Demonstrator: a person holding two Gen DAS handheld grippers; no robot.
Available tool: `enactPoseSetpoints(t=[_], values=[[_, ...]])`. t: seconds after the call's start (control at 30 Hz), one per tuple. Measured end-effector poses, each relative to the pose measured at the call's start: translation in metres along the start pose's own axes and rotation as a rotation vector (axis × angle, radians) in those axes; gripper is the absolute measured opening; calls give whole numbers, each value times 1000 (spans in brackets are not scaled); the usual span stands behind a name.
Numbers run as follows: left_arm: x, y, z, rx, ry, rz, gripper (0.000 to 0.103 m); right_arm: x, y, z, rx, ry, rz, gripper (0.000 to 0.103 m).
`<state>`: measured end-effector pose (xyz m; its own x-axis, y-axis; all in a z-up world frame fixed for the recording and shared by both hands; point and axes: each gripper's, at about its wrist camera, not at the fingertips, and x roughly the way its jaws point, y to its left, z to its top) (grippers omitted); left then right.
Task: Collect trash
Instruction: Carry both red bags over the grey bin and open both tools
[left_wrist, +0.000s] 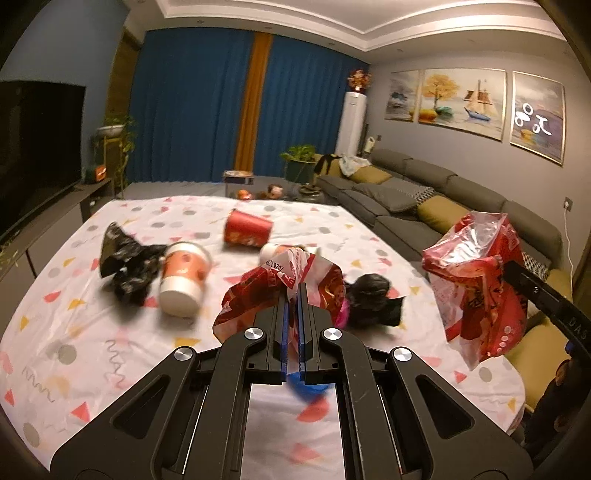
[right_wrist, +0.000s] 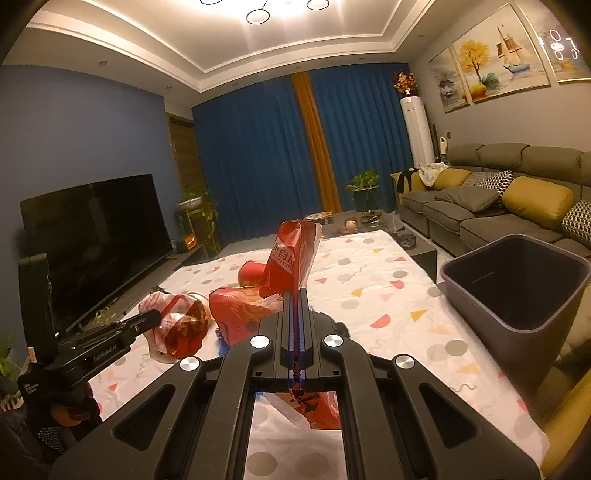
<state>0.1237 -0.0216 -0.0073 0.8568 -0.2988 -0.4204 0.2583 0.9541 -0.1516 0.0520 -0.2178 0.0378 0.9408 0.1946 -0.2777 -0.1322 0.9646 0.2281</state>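
Red-and-white plastic wrapper (left_wrist: 280, 284) is clamped between the closed jaws of the left gripper (left_wrist: 294, 291), lifted above the patterned tablecloth (left_wrist: 74, 325); its crumpled bulk spreads sideways across the fingers. A second red plastic bag (right_wrist: 291, 254) is pinched in the closed right gripper (right_wrist: 294, 295), its long axis rising upward and away. One red cup (left_wrist: 245, 230) lies on its side, mouth facing right. Grey bin (right_wrist: 513, 284) stands upright at the table's right edge.
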Motion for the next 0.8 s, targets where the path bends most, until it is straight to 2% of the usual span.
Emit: enactPoseSetpoints(t=[0.4, 0.8], values=[[27, -74, 20, 76, -26, -115, 3, -11, -36, 11, 12, -41, -84, 3], [76, -172, 49, 165, -59, -292, 3, -9, -114, 45, 37, -118, -277, 3]])
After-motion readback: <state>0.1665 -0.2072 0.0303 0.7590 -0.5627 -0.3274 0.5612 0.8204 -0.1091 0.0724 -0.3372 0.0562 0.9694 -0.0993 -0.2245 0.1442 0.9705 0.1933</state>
